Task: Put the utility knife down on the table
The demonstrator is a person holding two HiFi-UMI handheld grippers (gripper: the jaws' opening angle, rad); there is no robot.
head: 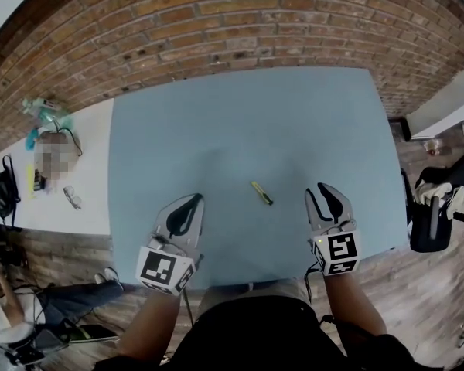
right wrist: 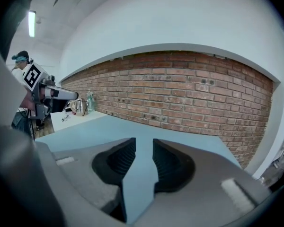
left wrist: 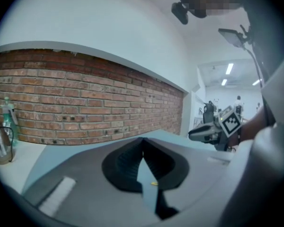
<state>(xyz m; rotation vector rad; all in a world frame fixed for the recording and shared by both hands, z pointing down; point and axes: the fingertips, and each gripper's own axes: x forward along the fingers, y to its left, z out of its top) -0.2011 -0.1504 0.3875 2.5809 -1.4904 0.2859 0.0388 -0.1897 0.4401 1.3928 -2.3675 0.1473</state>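
The utility knife [head: 261, 192] lies flat on the blue table [head: 240, 122], between the two grippers and a little ahead of them, touching neither. By my judgement the put-down is done. What remains is to keep clear of it: any retreat should go back toward the near edge, never sweep across the knife.

The left gripper [head: 195, 199] has its fingers closed tip to tip on nothing. The right gripper [head: 329, 188] keeps a narrow gap, also empty.

Only the head view shows where the knife rests. The right gripper view misses it entirely (just table and brick wall [right wrist: 189, 89]), and the left gripper view offers only a yellow speck, possibly the knife.
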